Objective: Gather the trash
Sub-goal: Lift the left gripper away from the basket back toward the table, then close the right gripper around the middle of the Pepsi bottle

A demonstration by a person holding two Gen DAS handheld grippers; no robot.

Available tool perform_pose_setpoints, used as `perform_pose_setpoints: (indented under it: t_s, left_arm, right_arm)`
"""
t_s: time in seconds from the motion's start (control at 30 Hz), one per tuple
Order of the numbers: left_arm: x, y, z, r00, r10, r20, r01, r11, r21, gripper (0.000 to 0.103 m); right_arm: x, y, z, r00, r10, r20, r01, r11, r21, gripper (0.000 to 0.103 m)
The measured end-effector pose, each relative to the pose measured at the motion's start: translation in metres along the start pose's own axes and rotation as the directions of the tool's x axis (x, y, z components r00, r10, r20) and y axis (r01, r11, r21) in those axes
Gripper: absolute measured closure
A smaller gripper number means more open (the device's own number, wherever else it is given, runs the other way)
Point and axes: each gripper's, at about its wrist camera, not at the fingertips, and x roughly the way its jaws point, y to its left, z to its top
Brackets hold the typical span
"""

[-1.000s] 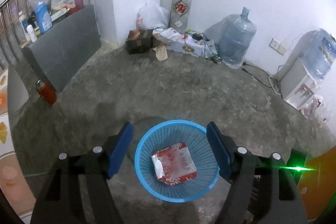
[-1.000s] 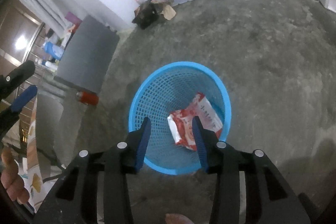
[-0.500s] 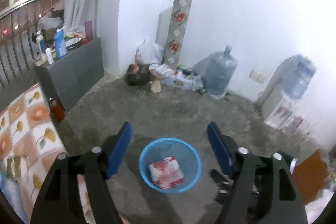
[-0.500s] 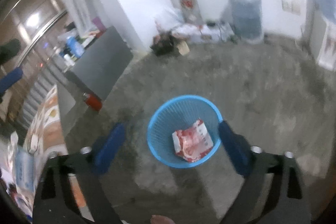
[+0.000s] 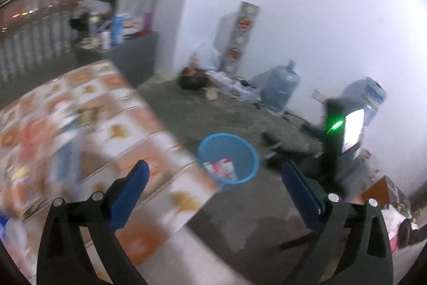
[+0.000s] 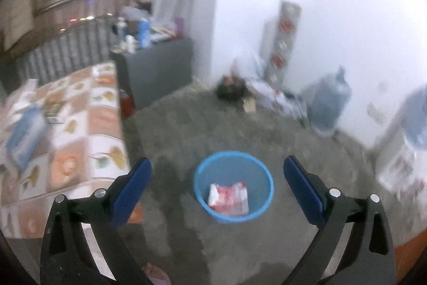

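Note:
A blue mesh basket (image 6: 263, 178) stands on the grey concrete floor and holds a red and white wrapper (image 6: 228, 198). It also shows in the left wrist view (image 5: 250, 151), with the wrapper (image 5: 221, 168) inside. My right gripper (image 6: 217, 176) is open and empty, held high above the basket. My left gripper (image 5: 213, 178) is open and empty, over the edge of a table with a patterned cloth (image 5: 88, 130). Both views are blurred.
The patterned table (image 6: 66, 140) carries a blue and white pack (image 6: 25, 135) and other blurred items. A grey cabinet (image 6: 157, 68), a water jug (image 6: 329, 103), a dispenser (image 5: 365, 103), floor clutter (image 5: 210, 82) and a green-lit stand (image 5: 332, 135) surround the floor.
Both grippers have risen and pulled back from the basket, which now looks smaller. The right gripper has opened wide. The left view has swung left, so the patterned table has come into view.

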Motion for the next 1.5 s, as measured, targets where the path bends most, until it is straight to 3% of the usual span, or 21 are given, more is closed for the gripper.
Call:
perform_pose_setpoints:
  t_s: [0.1,0.13,0.23,0.37,0.43,0.5,0.63,0.73,0.8,0.9,1.0,1.17,1.23,1.37,1.5]
  left_arm:
    - [-0.036,0.04,-0.027,0.993,0.112,0.031,-0.111,0.993,-0.042,0.005]
    - [-0.046,0.053,-0.035,0.989,0.144,0.036,-0.141,0.988,-0.062,0.005]
    - [-0.075,0.099,-0.066,0.975,0.222,0.025,-0.216,0.964,-0.152,0.005]
    - [-0.103,0.157,-0.111,0.951,0.308,-0.026,-0.301,0.901,-0.312,0.006]
    - [-0.118,0.18,-0.128,0.946,0.324,-0.019,-0.306,0.871,-0.385,0.006]
    - [-0.134,0.202,-0.144,0.937,0.35,-0.007,-0.313,0.83,-0.461,0.006]
    - [-0.158,0.232,-0.161,0.914,0.405,0.031,-0.328,0.781,-0.532,0.006]
    - [-0.171,0.253,-0.173,0.904,0.423,0.068,-0.317,0.767,-0.558,0.006]
    - [-0.175,0.263,-0.176,0.899,0.428,0.091,-0.306,0.764,-0.568,0.006]
    - [-0.178,0.271,-0.185,0.893,0.438,0.103,-0.306,0.76,-0.574,0.006]
    - [-0.176,0.279,-0.19,0.896,0.435,0.092,-0.311,0.761,-0.57,0.006]
    - [-0.172,0.291,-0.192,0.907,0.412,0.09,-0.282,0.753,-0.595,0.006]
    - [-0.173,0.29,-0.191,0.903,0.418,0.098,-0.287,0.757,-0.587,0.006]
    - [-0.174,0.292,-0.19,0.899,0.426,0.105,-0.293,0.761,-0.579,0.006]
    - [-0.177,0.29,-0.188,0.893,0.434,0.115,-0.296,0.762,-0.576,0.006]
  right_arm:
    - [-0.029,0.013,0.015,0.983,0.156,0.098,-0.158,0.987,0.014,0.008]
    - [-0.04,0.019,0.02,0.959,0.249,0.134,-0.254,0.967,0.023,0.008]
    - [-0.054,0.046,0.034,0.896,0.413,0.165,-0.418,0.908,-0.004,0.008]
    - [-0.053,0.12,0.046,0.746,0.665,0.033,-0.662,0.746,-0.078,0.008]
    - [-0.051,0.162,0.047,0.682,0.73,-0.051,-0.73,0.674,-0.116,0.012]
    - [-0.049,0.211,0.044,0.592,0.791,-0.152,-0.805,0.573,-0.152,0.013]
    - [-0.04,0.3,0.032,0.457,0.81,-0.367,-0.89,0.421,-0.178,0.02]
    - [-0.033,0.354,0.021,0.387,0.775,-0.499,-0.921,0.349,-0.172,0.022]
    - [-0.032,0.384,0.013,0.369,0.741,-0.561,-0.928,0.327,-0.179,0.023]
    - [-0.028,0.415,0.004,0.391,0.682,-0.617,-0.919,0.326,-0.222,0.024]
    - [-0.027,0.437,-0.006,0.397,0.633,-0.665,-0.917,0.308,-0.254,0.024]
    - [-0.024,0.443,-0.018,0.433,0.562,-0.705,-0.9,0.317,-0.299,0.042]
    - [-0.022,0.443,-0.02,0.424,0.56,-0.712,-0.903,0.319,-0.288,0.042]
    - [-0.032,0.434,-0.027,0.456,0.551,-0.698,-0.889,0.326,-0.323,0.043]
    - [-0.048,0.408,-0.043,0.466,0.563,-0.683,-0.885,0.311,-0.348,0.043]
